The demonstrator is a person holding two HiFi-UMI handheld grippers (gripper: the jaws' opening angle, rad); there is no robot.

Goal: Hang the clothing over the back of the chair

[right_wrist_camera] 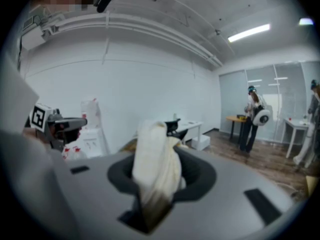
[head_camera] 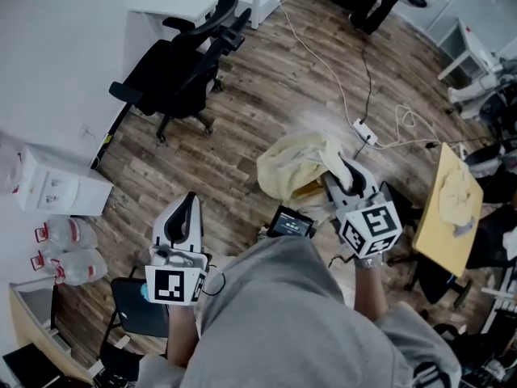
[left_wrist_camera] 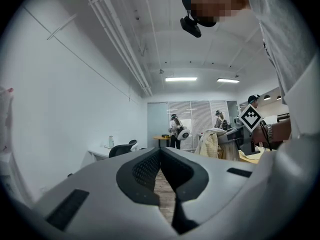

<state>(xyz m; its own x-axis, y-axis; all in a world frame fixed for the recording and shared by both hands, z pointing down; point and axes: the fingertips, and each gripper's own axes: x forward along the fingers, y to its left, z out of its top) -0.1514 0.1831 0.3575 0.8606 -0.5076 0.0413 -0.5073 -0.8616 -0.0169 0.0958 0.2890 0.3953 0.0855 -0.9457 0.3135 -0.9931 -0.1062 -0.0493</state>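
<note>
Raising the cream clothing, clamped in the right gripper at one o'clock, well above the black chair at eleven o'clock should let it drape, and the closed, empty left gripper could spread it.

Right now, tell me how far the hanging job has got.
Done: the pale yellow clothing is picked up, clamped in the right gripper. In hand: it is held above the wooden floor; the left gripper is shut and empty. Left: nothing is draped on the black office chair by the white desk, so hanging remains.
</note>
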